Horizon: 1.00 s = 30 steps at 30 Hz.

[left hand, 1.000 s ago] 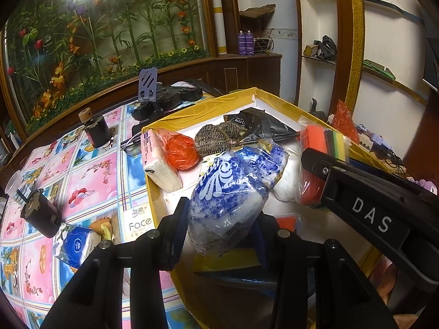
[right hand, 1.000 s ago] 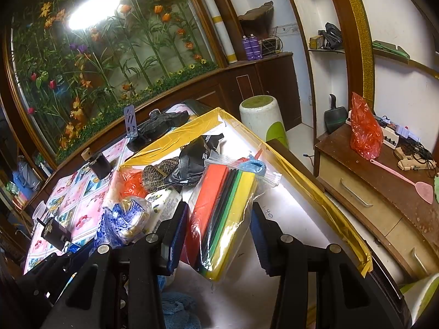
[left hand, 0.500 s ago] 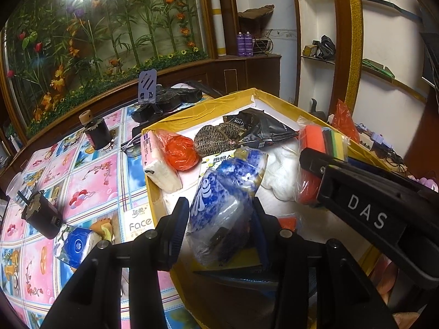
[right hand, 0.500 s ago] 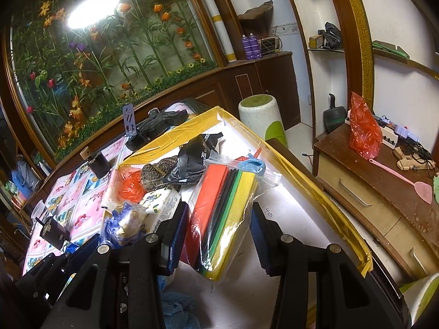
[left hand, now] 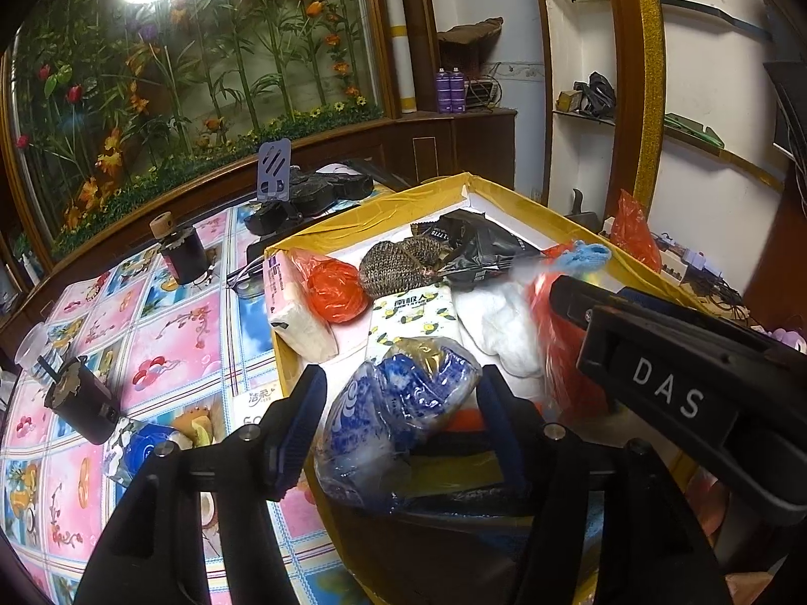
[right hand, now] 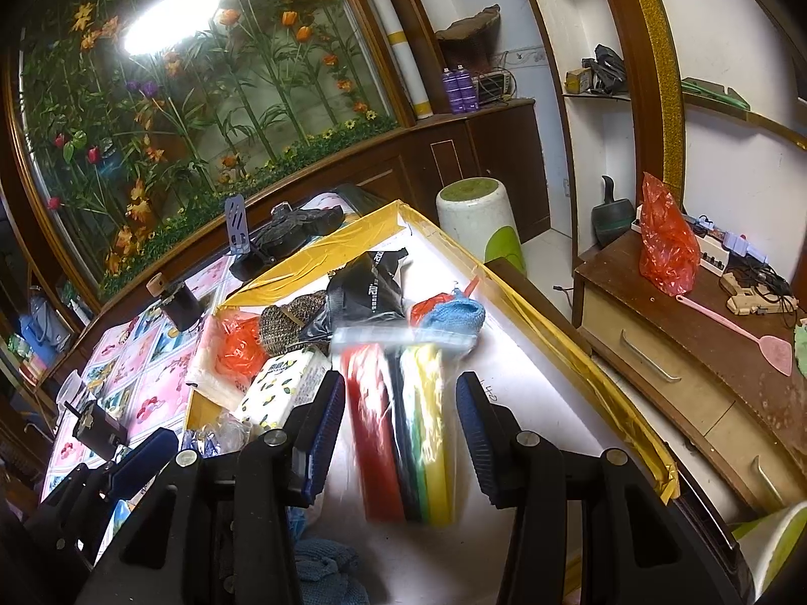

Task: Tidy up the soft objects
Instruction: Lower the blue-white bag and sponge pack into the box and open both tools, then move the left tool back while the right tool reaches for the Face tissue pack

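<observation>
A yellow-rimmed white box [left hand: 373, 212] holds soft things: tissue packs, an orange bag, a knitted brown piece, a black bag, white cloth. My left gripper [left hand: 398, 421] is open around a blue-and-white plastic pack [left hand: 398, 418] that rests at the box's near edge, with gaps at both fingers. My right gripper [right hand: 398, 423] is open; a clear bag of red, black, green and yellow sheets [right hand: 403, 418] lies between its fingers on the box floor [right hand: 514, 403], blurred. The right gripper's body [left hand: 681, 393] crosses the left wrist view.
A lemon-print tissue pack [right hand: 282, 383] lies left of the sheet bag. A blue knit piece [right hand: 454, 312] sits behind it. On the flowered tablecloth [left hand: 166, 333] stand black devices [left hand: 80, 403] and a blue tissue pack [left hand: 146, 448]. A wooden cabinet [right hand: 706, 353] stands to the right.
The left gripper opened and the blue-and-white pack dropped lower onto the box edge. The right gripper opened and let the sheet bag fall flat onto the box floor.
</observation>
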{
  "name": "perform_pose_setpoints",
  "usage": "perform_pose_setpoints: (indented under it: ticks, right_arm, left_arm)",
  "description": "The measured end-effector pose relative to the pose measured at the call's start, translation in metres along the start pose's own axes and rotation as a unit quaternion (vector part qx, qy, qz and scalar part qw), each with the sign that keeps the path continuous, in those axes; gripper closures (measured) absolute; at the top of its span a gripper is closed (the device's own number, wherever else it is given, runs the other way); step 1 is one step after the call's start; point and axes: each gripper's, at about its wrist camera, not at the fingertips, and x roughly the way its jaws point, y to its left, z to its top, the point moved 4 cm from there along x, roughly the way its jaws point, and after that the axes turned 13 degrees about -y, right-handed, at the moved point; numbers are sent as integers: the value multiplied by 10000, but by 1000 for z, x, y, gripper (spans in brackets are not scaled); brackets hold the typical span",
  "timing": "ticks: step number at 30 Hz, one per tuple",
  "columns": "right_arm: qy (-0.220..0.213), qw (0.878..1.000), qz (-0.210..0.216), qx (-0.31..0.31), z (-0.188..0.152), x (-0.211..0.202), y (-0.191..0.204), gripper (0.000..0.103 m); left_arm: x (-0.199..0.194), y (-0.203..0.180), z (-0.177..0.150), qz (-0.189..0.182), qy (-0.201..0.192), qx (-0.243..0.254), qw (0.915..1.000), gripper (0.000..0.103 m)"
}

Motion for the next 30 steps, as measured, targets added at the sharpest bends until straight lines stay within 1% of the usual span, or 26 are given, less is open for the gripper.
perform_pose_setpoints:
  ticks: [7,10,12,14,30]
  right_arm:
    - [-87,9999,-28,49,3,-7,-1,50]
    - [-104,9999,-36,59,4,-8,-1,49]
    - [-122,9999,-39,69,4,-9,-1,47]
    - [-154,9998,-36,84,6,-10,-1,46]
    - [-285,9995,-146,57,11,-17,-1,41]
  left_arm:
    - [-1,0,0,-9,-21,6,10000,39]
    - [-2,-1,0,-11,-44,-2,10000,33]
    - [-4,-1,2,-43,-70,-20,10000,27]
    - [-6,-1,3,-65,-105,-36,9999,25]
    - [-15,-1,6,-189,-188,-95,9996,23]
